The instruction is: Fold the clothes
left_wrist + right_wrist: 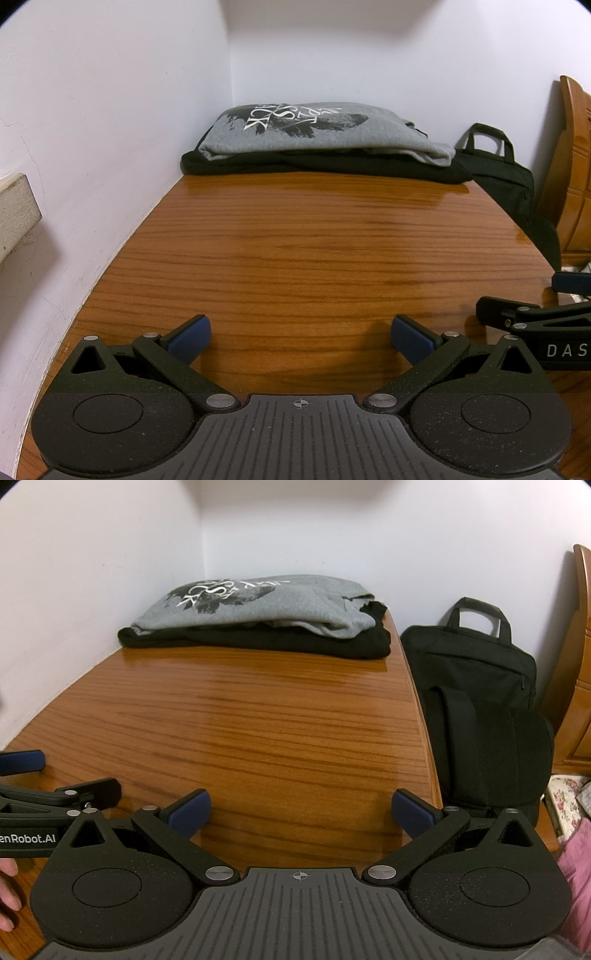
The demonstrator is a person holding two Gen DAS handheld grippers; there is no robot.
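Note:
A folded grey T-shirt with a white and black print lies on top of a folded black garment at the far end of the wooden table, in the wall corner. The same stack shows in the right wrist view: grey shirt on the black garment. My left gripper is open and empty, low over the near part of the table. My right gripper is open and empty beside it, near the table's right edge. Each gripper shows at the edge of the other's view.
White walls border the table on the left and at the back. A black laptop bag stands against the table's right side, also in the left wrist view. Wooden furniture stands at the far right. Floral fabric lies low right.

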